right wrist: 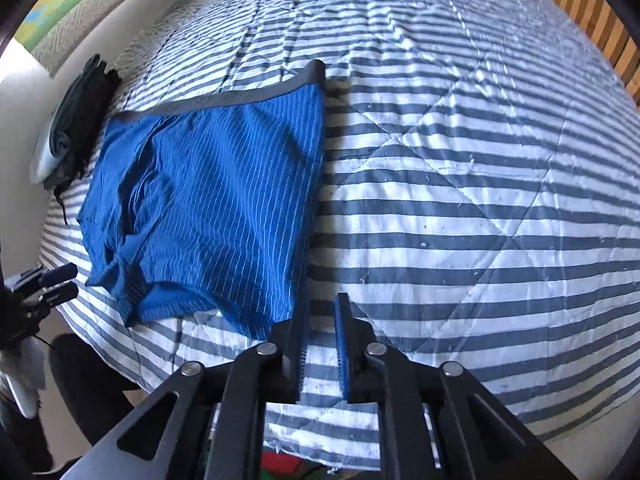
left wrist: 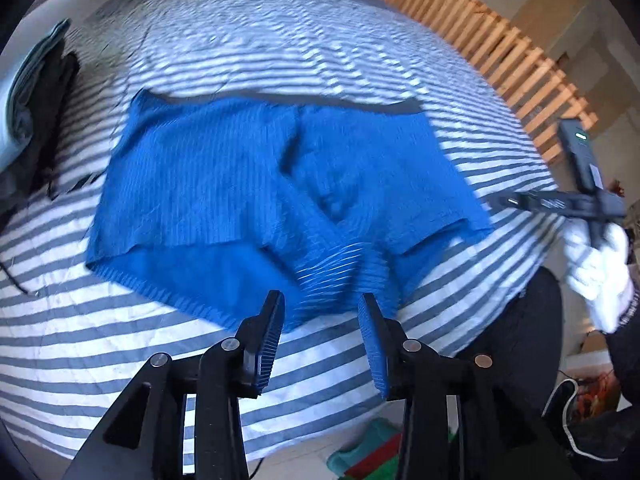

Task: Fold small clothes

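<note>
1. The blue ribbed-knit boxer shorts with a dark grey waistband (left wrist: 280, 184) lie flat on the grey-and-white striped quilt of the bed (left wrist: 280, 52), waistband far, leg hems near – long axis running side to side.
2. The left gripper (left wrist: 322, 320) hovers over the near crotch edge, fingers parted with nothing pinched; it looks the nearer one.
3. The right gripper (right wrist: 322, 332) sits just beside the shorts' near right corner, fingers narrowly apart over bare quilt, gripping nothing.
4. Likely next – a grasp on a side edge to fold across.
5. Hard to tell: motion blur smears the cloth; whether the left fingertips touch fabric is unclear; a dark clothes pile (left wrist: 36, 120) at the left is cut off.
</note>
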### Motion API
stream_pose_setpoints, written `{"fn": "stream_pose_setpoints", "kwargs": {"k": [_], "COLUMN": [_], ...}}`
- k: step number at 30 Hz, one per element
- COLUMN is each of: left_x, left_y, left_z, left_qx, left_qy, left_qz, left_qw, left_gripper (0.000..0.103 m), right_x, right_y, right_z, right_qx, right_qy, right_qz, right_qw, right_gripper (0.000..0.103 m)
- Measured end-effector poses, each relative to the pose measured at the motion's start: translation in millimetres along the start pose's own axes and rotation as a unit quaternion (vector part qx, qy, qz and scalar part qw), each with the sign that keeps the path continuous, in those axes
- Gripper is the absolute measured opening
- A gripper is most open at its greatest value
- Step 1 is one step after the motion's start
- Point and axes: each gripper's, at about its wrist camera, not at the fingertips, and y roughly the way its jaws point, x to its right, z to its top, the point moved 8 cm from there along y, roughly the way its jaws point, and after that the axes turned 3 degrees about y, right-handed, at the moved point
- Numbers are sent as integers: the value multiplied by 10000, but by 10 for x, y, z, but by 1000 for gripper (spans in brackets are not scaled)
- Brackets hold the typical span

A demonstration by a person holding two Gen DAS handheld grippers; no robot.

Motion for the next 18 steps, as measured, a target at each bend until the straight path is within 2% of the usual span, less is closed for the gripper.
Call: {"fn": "stream_pose_setpoints", "kwargs": {"k": [2, 4, 7, 9, 11, 14, 18], "left_x": [313, 724, 1305, 1534, 1655, 1698, 1749], "left_y": [-15, 106, 455, 694, 889, 1174, 1422], "left_z": [123, 249, 363, 413, 444, 501, 538], "left_qx": [290, 438, 261, 150, -8, -182, -275], "left_qy": [209, 483, 981, 1190, 1173, 1089, 1053], "left_qz": [-155, -342, -689, -676, -807, -744, -683], "left_qw": [9992, 9973, 9924, 9905, 9898, 9911, 9917], "left_gripper": [41, 44, 45, 45, 45, 45, 46], "right_x": [84, 159, 223, 210, 173, 139, 92], "right_y": [31, 115, 278, 362, 436, 538, 562], "right_z": [222, 514, 919, 1125, 1236, 1315, 1356], "right_qx": [180, 222, 196, 109, -3, -114, -202], "right_qy": [182, 473, 798, 888, 892, 694, 518], "right_qz": [57, 383, 796, 1124, 1278, 1106, 1197], "right_qw": [9997, 9979, 9934, 9896, 9878, 9914, 9913], "right_gripper": [32, 32, 32, 32, 32, 32, 32]}}
